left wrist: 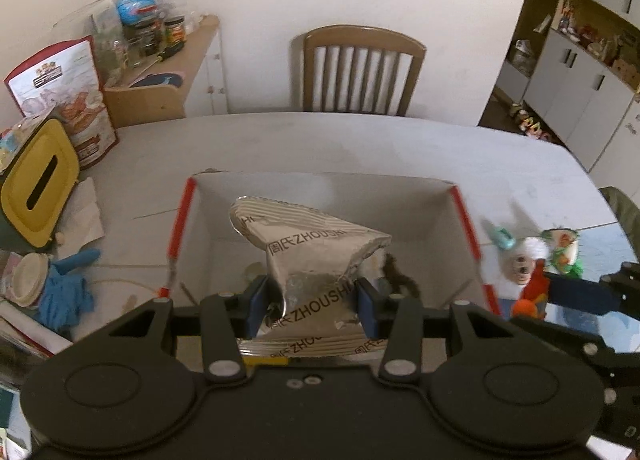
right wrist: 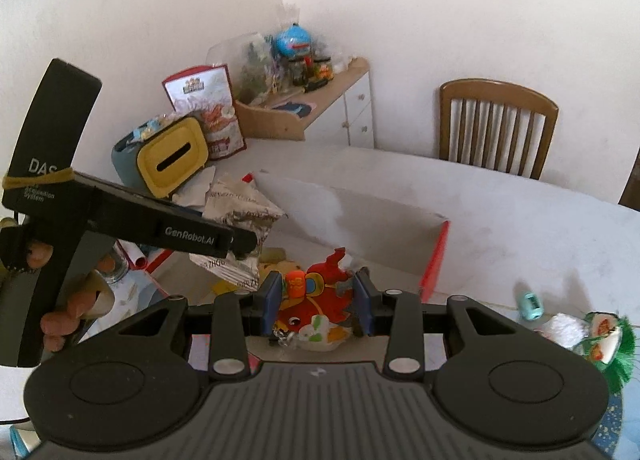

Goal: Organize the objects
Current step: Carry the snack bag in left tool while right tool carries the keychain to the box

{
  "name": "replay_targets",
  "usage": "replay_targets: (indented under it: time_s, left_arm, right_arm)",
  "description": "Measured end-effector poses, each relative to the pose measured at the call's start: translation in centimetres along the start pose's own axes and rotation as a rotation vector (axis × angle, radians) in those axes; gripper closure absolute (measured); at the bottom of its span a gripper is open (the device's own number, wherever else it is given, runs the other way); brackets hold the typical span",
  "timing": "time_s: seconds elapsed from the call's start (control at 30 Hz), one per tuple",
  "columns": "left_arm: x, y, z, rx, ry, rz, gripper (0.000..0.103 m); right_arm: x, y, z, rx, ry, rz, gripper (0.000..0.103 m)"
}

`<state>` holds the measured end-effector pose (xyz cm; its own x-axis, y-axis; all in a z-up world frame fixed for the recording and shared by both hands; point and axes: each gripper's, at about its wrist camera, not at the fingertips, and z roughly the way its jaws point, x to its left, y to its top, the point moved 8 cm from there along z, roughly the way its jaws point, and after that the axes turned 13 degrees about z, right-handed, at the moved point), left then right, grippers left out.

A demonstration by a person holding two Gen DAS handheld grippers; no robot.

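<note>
My left claw (left wrist: 314,302) is clamped tight on a crinkled silver foil snack packet with black lettering (left wrist: 308,256), both blue pads pinching its waist, and I hold it up over the open white cardboard box with red-edged flaps (left wrist: 178,236). The packet's wide top fans out above the box's inside, its lower end hanging back toward my palm. Down in the box, just right of the packet, something dark and fuzzy shows, too blurred to name.

Over on the right, my other claw (right wrist: 316,296) is squeezed shut on a red and orange plush fish toy (right wrist: 320,294), the pads pressing its flanks, its white belly sagging below them. The fish hangs at the near side of the box, close by the red flap on the right.

On the pale tabletop (left wrist: 360,144) to the right of the box lie a small teal clip-like thing (right wrist: 530,306), a white fluffy toy with a little face (left wrist: 526,260) and, touching it, a green-fringed lion-dance head toy (right wrist: 606,342).

Left of the box sit a yellow-fronted tissue holder (left wrist: 36,184) and a crumpled blue glove (left wrist: 66,292). A brown wooden chair (left wrist: 362,68) stands at the table's far edge.
</note>
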<state>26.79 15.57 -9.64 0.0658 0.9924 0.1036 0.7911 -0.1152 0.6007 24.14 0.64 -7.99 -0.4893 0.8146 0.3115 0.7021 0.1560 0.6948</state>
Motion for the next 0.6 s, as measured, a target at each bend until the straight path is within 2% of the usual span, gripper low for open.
replay_targets:
  time_s: [0.27,0.6]
  left_arm:
    - [2.3,-0.9,2.7,0.050,0.015,0.001,0.059]
    - [2.8,-1.7,6.7,0.116,0.010,0.048,0.059]
  right_arm:
    - [1.3,-1.4,3.9,0.064,-0.049,-0.057,0.065]
    - [1.1,-3.2,8.4,0.143,-0.132,-0.106,0.065]
